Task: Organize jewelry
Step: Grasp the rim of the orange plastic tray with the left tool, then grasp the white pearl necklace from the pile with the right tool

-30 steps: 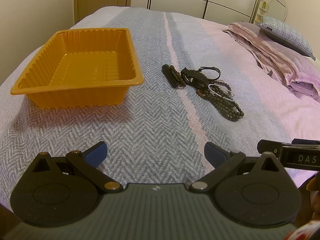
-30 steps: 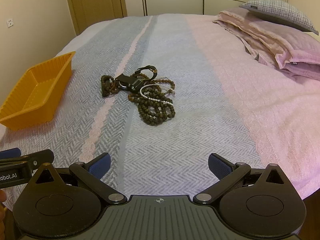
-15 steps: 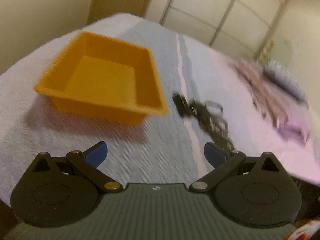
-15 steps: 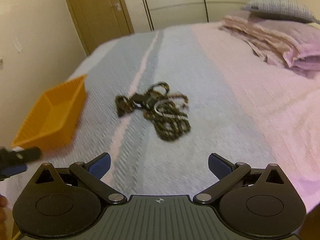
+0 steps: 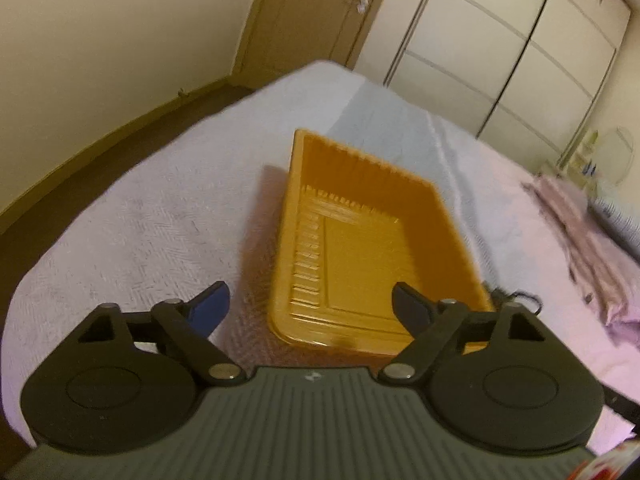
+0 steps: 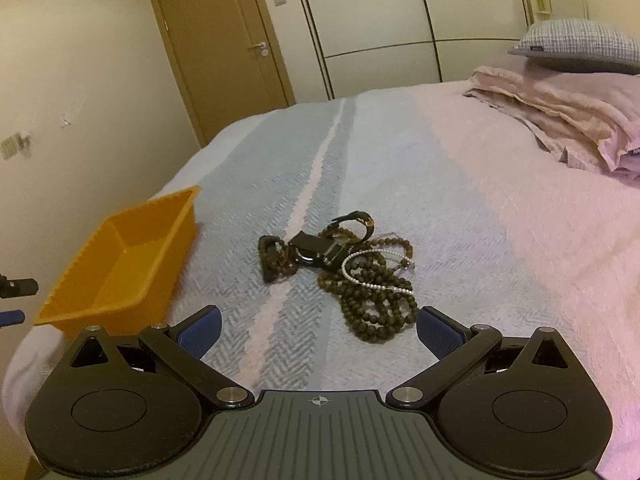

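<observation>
Left wrist view, left tool (image 5: 308, 308) angled down over orange tray (image 5: 360, 240), jaws apart, just narrowing, nothing between.

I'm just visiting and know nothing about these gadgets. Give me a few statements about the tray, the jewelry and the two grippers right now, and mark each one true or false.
1. The orange tray has nothing in it. True.
2. The jewelry pile lies on the bedspread, outside the tray. True.
3. The right gripper is clamped on a bead strand. False: its jaws are open and hold nothing, with the pile ahead of them.
4. The left gripper faces the tray. True.
5. The pile is all white pearls. False: mostly dark brown beads, with one thin white strand and a black strap.
</observation>
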### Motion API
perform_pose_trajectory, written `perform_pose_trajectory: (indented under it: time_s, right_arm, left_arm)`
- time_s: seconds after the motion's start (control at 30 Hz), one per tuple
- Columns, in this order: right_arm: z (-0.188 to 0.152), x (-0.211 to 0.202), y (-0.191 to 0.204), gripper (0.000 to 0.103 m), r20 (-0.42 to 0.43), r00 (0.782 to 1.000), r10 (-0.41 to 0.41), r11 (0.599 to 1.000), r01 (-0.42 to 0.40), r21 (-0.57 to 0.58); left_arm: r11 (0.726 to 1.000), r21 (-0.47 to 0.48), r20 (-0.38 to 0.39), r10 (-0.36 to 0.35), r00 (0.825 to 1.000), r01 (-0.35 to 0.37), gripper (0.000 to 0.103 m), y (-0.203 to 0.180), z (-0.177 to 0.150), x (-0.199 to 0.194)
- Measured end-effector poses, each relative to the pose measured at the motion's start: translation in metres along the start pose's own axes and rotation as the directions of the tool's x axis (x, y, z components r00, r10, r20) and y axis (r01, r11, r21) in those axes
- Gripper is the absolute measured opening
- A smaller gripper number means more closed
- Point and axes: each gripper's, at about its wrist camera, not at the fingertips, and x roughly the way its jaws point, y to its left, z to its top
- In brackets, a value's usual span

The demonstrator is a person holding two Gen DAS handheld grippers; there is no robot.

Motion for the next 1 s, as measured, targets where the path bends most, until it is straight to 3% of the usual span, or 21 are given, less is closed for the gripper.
perform_pose_trajectory:
  time_s: [0.43, 0.67, 0.83, 1.0]
  right_arm:
    - [-0.002, 0.050, 0.012, 0.103, -0.075, 0.997, -0.031, 0.999, 0.029, -0.021]
    - [0.003, 0.060, 0.019, 0.103, -0.071, 0.997, -0.012, 1.000, 0.011, -0.010]
    - [0.003, 0.060, 0.024, 0.103, -0.066, 0.998, 0.004, 1.000, -0.004, -0.004]
    - [0.002, 0.056, 0.017, 0.103, -0.065, 0.998, 0.007, 1.000, -0.007, 0.002]
  left_arm:
    - [0.999, -0.033, -0.080, -0.037, 0.996, 0.034, 0.032, 0.015, -0.005, 0.049]
    - [0.999, -0.019, -0.119, -0.039, 0.992, 0.037, 0.022, 0.013, -0.002, 0.057]
    - [0.996, 0.088, -0.117, 0.009, 0.993, 0.002, 0.007, -0.003, 0.002, 0.048]
    - [0.965, 0.258, -0.071, 0.071, 0.995, -0.051, 0.006, -0.031, 0.007, 0.038]
